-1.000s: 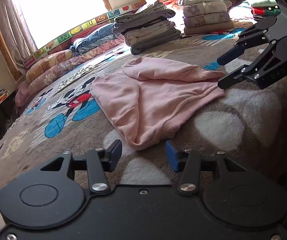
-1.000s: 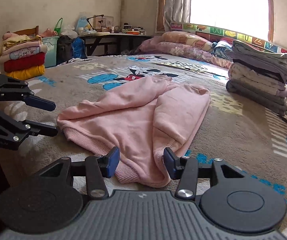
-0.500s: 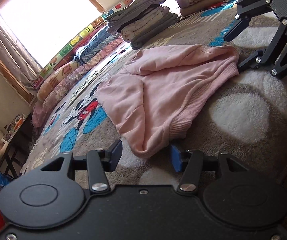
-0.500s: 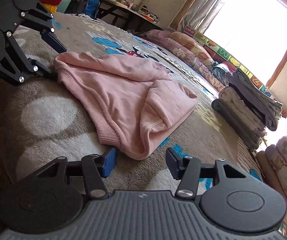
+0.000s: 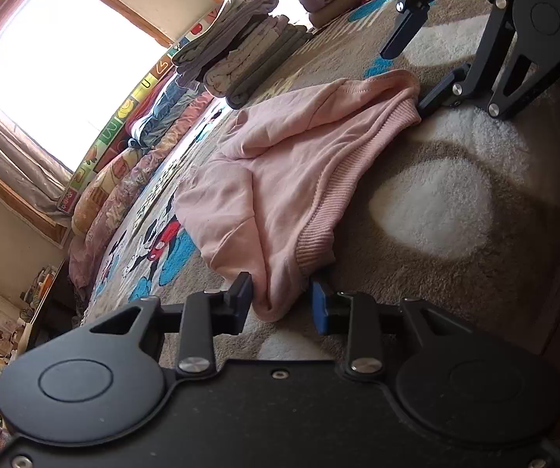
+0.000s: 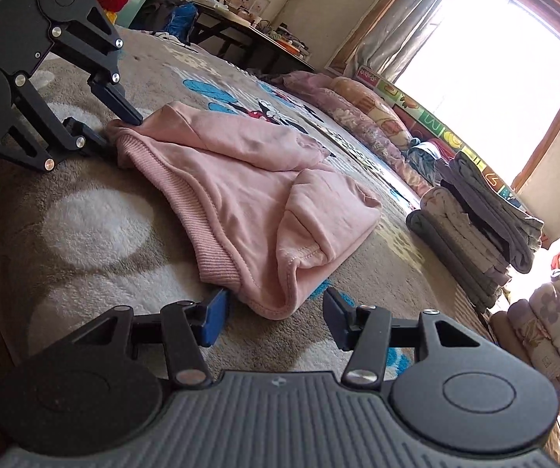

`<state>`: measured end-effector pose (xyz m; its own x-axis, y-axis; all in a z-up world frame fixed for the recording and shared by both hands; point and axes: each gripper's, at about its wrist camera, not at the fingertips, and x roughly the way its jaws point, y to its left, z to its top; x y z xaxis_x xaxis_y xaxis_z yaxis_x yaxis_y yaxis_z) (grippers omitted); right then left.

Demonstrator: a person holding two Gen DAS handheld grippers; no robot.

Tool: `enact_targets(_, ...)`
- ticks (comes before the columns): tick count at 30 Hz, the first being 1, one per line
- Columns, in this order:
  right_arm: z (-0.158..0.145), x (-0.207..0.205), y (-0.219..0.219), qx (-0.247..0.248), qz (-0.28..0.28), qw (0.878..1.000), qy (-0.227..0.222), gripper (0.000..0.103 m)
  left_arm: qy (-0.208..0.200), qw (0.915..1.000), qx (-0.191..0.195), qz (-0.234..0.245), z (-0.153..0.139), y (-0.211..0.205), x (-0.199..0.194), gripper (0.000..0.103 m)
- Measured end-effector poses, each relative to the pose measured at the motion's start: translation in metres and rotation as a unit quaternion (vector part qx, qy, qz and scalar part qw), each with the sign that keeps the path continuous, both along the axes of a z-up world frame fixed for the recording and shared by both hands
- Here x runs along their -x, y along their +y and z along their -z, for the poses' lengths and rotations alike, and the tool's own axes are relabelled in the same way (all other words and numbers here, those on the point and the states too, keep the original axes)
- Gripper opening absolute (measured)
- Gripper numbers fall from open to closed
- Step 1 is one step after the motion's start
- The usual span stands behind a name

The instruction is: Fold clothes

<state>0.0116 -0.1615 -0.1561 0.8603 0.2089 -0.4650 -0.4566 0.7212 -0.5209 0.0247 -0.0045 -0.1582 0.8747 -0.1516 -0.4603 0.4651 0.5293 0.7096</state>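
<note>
A pink sweatshirt (image 5: 280,179) lies loosely folded on the patterned bed blanket (image 5: 436,210), ribbed hem toward me. My left gripper (image 5: 280,304) is tilted, with one hem corner between its jaws. The jaws are closing, and a small gap still shows at the blue pad (image 5: 320,308). In the right wrist view the sweatshirt (image 6: 240,179) has its other hem corner just ahead of my right gripper (image 6: 276,316), which stands open around it. Each gripper also shows in the other's view: the right gripper (image 5: 404,80) and the left gripper (image 6: 118,132), each at a hem corner.
A stack of folded grey clothes (image 5: 240,58) sits beyond the sweatshirt, with more folded piles (image 6: 545,319) beside it. Pillows (image 6: 361,105) line the bed under the bright window (image 6: 486,50). A cluttered table (image 6: 240,35) stands past the bed's far side.
Both grippers have rolled to a tilt and moved in close to the hem corners. The left jaws have narrowed around their corner; the right jaws stay equally wide.
</note>
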Motion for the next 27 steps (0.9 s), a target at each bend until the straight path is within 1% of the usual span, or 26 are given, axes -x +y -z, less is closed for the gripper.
enact_targets(1, 0.000, 0.001, 0.001, 0.005, -0.004, 1.000, -0.002, 0.053, -0.008, 1.0000, -0.004, -0.001, 0.000, 0.002, 0.002, 0.045)
enact_targets(2, 0.000, 0.002, 0.002, 0.014, -0.008, 1.000, -0.007, 0.053, -0.009, 0.9999, -0.004, -0.003, 0.001, 0.003, 0.001, 0.047)
enact_targets(4, 0.000, 0.003, 0.002, 0.024, -0.015, 1.000, -0.011, 0.053, -0.007, 1.0000, 0.000, -0.006, 0.002, 0.006, -0.002, 0.047)
enact_targets(6, 0.001, 0.002, 0.001, 0.019, -0.017, 1.000, -0.006, 0.053, -0.009, 0.9999, 0.000, -0.008, 0.004, 0.004, -0.006, 0.047)
enact_targets(7, 0.001, 0.001, 0.001, 0.017, -0.018, 1.000, -0.003, 0.053, -0.018, 0.9998, -0.002, -0.012, 0.005, 0.003, -0.008, 0.051)
enact_targets(9, 0.001, -0.003, -0.003, -0.002, -0.018, 1.000, 0.006, 0.053, -0.040, 0.9988, -0.017, -0.021, 0.006, -0.001, -0.008, 0.052)
enact_targets(12, 0.002, -0.006, -0.002, -0.004, -0.018, 1.000, 0.002, 0.053, -0.072, 0.9957, -0.058, 0.001, 0.011, -0.006, -0.002, 0.053)
enact_targets(13, 0.002, -0.008, -0.002, -0.005, -0.017, 1.000, 0.001, 0.053, -0.072, 0.9953, -0.064, 0.008, 0.012, -0.006, -0.002, 0.052)
enact_targets(14, 0.002, -0.009, -0.001, -0.007, -0.016, 1.000, 0.001, 0.053, -0.064, 0.9959, -0.063, 0.010, 0.013, -0.006, -0.004, 0.045)
enact_targets(15, 0.002, -0.009, -0.002, -0.010, -0.015, 1.000, 0.002, 0.053, -0.017, 0.9989, -0.045, 0.004, 0.009, -0.004, -0.009, 0.037)
enact_targets(16, 0.003, -0.010, -0.003, -0.013, -0.014, 1.000, 0.003, 0.053, -0.004, 0.9992, -0.039, 0.002, 0.008, -0.004, -0.011, 0.028)
enact_targets(17, 0.003, -0.010, -0.003, -0.016, -0.013, 1.000, 0.003, 0.053, 0.009, 0.9994, -0.033, 0.000, 0.007, -0.004, -0.012, 0.026)
enact_targets(18, 0.003, -0.010, -0.004, -0.019, -0.013, 1.000, 0.005, 0.053, 0.016, 0.9992, -0.036, 0.004, 0.007, -0.005, -0.012, 0.024)
enact_targets(19, 0.003, -0.011, -0.005, -0.023, -0.014, 1.000, 0.008, 0.050, 0.019, 0.9992, -0.035, 0.005, 0.007, -0.005, -0.012, 0.022)
enact_targets(20, 0.003, -0.011, -0.004, -0.023, -0.017, 1.000, 0.011, 0.048, 0.021, 0.9993, -0.030, 0.005, 0.007, -0.004, -0.012, 0.022)
enact_targets(22, 0.003, -0.010, -0.003, -0.021, -0.023, 0.999, 0.013, 0.038, 0.021, 0.9994, -0.028, 0.005, 0.007, -0.003, -0.012, 0.021)
enact_targets(25, 0.004, -0.008, -0.001, -0.018, -0.028, 0.999, 0.015, 0.037, 0.006, 0.9995, -0.030, 0.004, 0.007, -0.004, -0.008, 0.022)
enact_targets(27, 0.004, -0.007, -0.001, -0.015, -0.025, 1.000, 0.009, 0.036, -0.010, 0.9993, -0.035, 0.002, 0.007, -0.003, -0.004, 0.029)
